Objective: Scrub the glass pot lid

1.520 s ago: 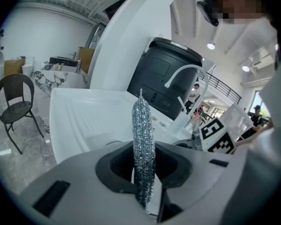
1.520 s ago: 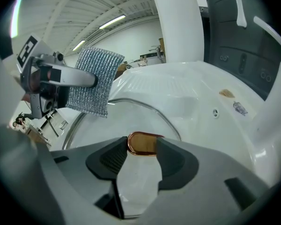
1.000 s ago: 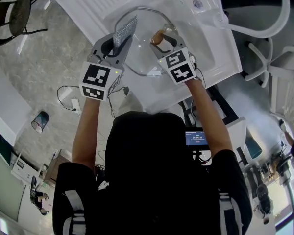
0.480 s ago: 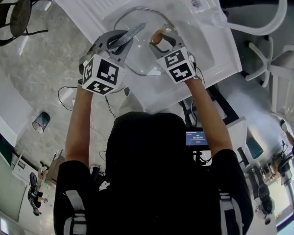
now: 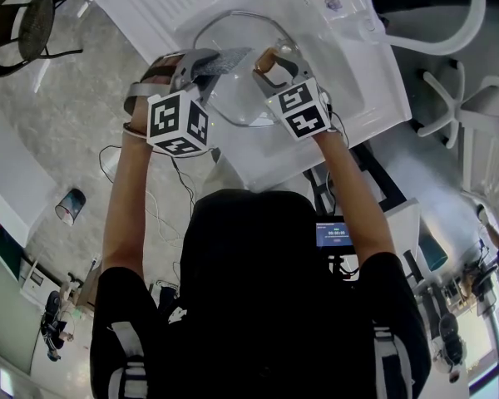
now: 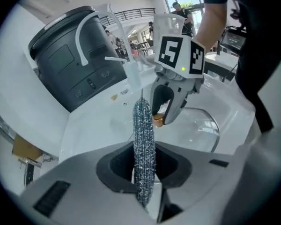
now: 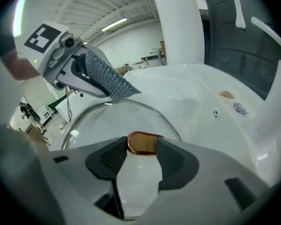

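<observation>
Scrubber (image 6: 143, 144) pinched in L gripper (image 5: 200, 63) — R gripper (image 5: 270, 63) clamps knob (image 7: 141, 144) of glass lid (image 7: 96, 128).

Clear glass pot lid (image 5: 237, 98), silvery rim, coppery-brown knob (image 7: 143, 144). Glittering silver-blue mesh scouring cloth (image 6: 143, 144). White sink (image 5: 353, 94). Pale grey left gripper (image 5: 212, 65) and right gripper (image 5: 270, 62), dark grey pads (image 7: 107, 161), black-and-white square patterns on marker cubes (image 5: 179, 123).

The white sink (image 5: 150, 7) holds the glass pot lid (image 5: 239, 98) in its basin.
</observation>
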The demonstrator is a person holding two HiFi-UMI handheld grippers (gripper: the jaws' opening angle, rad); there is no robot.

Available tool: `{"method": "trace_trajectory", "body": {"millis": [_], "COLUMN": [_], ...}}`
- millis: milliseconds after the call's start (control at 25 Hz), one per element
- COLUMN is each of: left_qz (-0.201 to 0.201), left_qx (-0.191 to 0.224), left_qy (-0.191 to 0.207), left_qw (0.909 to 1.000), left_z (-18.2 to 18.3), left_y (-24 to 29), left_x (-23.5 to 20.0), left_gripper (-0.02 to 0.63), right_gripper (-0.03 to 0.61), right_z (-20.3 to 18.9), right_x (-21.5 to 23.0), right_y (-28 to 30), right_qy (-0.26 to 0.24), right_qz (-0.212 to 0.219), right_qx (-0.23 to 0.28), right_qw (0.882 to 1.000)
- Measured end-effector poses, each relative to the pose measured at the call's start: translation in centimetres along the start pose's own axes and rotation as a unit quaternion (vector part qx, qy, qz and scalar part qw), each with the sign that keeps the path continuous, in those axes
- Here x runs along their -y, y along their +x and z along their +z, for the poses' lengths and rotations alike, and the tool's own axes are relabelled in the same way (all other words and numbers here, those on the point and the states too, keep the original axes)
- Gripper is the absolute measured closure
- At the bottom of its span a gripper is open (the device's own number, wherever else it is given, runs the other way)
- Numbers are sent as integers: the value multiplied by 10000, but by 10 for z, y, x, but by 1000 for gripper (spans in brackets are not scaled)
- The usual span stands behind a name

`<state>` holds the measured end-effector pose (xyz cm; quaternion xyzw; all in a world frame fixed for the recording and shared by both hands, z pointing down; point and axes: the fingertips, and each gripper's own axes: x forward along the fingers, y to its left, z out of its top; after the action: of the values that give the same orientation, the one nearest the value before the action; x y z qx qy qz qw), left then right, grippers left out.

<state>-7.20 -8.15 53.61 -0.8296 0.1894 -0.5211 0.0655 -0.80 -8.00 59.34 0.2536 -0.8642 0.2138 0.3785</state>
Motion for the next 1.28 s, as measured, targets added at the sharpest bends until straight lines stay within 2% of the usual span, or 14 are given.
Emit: {"method": "trace_trajectory", "body": {"millis": [440, 960, 1280], "left_qz": [-100, -380, -431], "left_qx": [-246, -487, -541], "left_qy": [738, 1189, 1236], "left_qw": [9969, 9910, 9899], "left_z": [-5, -12, -16], "left_y": [7, 14, 12], "left_x": [11, 28, 34], "left_gripper": [543, 543, 543], "right_gripper": [391, 391, 391], "right_z": [1, 1, 1], "right_x": [0, -1, -1], "right_y": [0, -1, 0], "right_qy": [-43, -49, -63], "right_qz": [-2, -10, -20], "right_qx": [82, 115, 133], "right_qw": [10000, 9999, 9999]}}
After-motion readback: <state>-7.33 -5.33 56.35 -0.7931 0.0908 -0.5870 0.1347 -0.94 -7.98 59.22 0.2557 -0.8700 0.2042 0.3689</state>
